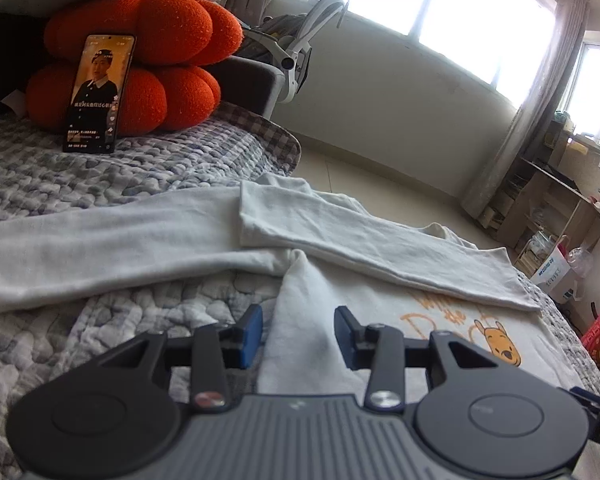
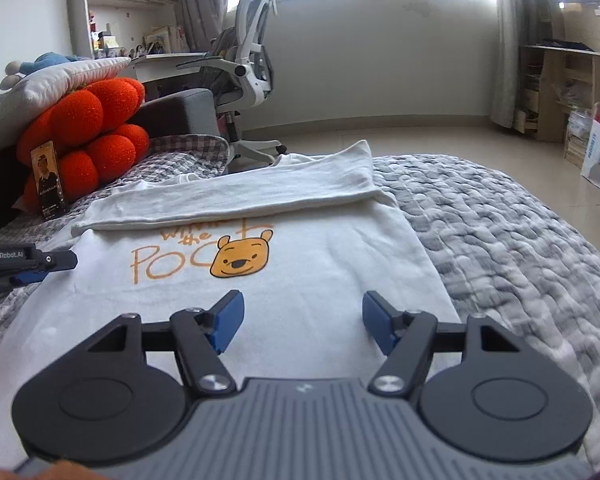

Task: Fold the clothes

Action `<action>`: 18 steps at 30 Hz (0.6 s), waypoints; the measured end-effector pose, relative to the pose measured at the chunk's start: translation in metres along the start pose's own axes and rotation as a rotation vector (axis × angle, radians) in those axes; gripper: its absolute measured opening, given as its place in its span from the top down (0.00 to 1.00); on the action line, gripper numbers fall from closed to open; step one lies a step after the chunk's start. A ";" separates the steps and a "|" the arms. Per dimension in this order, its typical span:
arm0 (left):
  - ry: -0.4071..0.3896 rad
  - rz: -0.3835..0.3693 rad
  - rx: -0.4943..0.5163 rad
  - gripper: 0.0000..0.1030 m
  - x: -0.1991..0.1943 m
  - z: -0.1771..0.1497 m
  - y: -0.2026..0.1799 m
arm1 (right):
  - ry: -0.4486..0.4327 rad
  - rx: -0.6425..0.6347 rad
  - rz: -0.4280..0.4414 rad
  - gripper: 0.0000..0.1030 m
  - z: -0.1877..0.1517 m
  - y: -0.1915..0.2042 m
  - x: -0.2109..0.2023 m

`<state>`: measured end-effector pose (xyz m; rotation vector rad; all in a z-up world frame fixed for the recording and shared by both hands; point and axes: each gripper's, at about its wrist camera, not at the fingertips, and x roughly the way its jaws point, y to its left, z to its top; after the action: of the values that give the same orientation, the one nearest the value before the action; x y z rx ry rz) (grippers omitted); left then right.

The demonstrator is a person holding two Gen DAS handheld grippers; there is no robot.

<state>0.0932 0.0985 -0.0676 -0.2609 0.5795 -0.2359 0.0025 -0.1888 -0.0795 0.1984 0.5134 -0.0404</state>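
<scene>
A white long-sleeved shirt (image 2: 260, 280) with a yellow bear print (image 2: 242, 258) lies flat on the grey quilted bed. One sleeve (image 2: 236, 200) is folded across its chest. In the left wrist view the other sleeve (image 1: 100, 248) stretches out to the left over the quilt. My left gripper (image 1: 299, 334) is open, its jaws on either side of the shirt's side edge (image 1: 300, 320). It also shows at the left of the right wrist view (image 2: 32, 266). My right gripper (image 2: 303, 326) is open and empty, low over the shirt's lower half.
A phone (image 1: 98, 94) leans on orange cushions (image 1: 160, 60) at the head of the bed. A white office chair (image 2: 244, 72) stands beyond the bed. Shelves and bags (image 2: 572, 120) line the right wall. The bed's grey quilt (image 2: 520, 248) extends right.
</scene>
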 end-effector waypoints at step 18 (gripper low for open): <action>0.002 0.040 0.031 0.55 -0.057 -0.038 -0.012 | -0.049 -0.143 -0.126 0.30 -0.026 -0.005 -0.084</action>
<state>0.0237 0.0965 -0.0660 -0.2193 0.5820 -0.2058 -0.0839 -0.1893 -0.0610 0.0252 0.4777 -0.1307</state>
